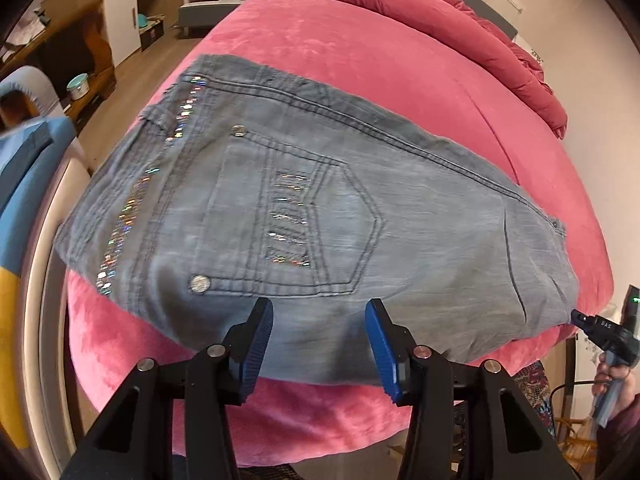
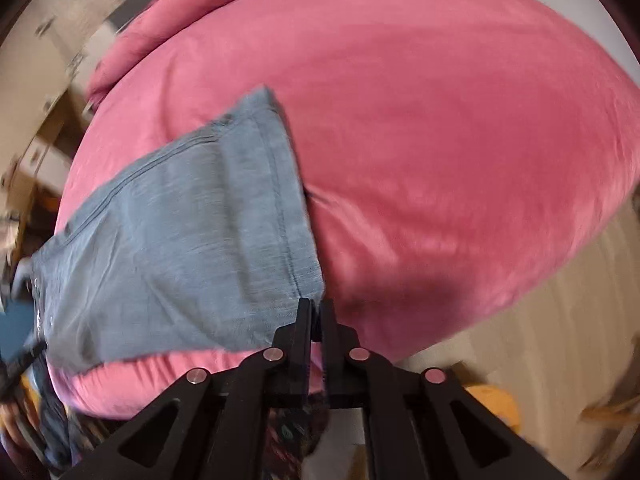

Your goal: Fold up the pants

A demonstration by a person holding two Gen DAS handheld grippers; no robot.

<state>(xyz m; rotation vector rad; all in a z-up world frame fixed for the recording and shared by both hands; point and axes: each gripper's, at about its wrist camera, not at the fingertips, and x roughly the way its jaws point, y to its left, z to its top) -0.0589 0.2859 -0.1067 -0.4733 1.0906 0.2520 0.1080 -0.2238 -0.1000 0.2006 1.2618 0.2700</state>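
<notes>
Two grippers work one pair of grey-blue denim pants (image 1: 304,208), which lies flat on a pink plush bedspread (image 1: 400,80), rhinestone back pocket upward. The right gripper (image 2: 316,312) has its fingers pinched together on the hem corner of the leg, apparently to carry that end over for a fold. The left gripper (image 1: 320,320) hovers with its fingers spread wide above the seat edge, holding nothing, probably ready to pin the cloth. A rumpled red duvet (image 1: 420,4) lies behind; wooden cabinets (image 1: 72,40) line the wall.
</notes>
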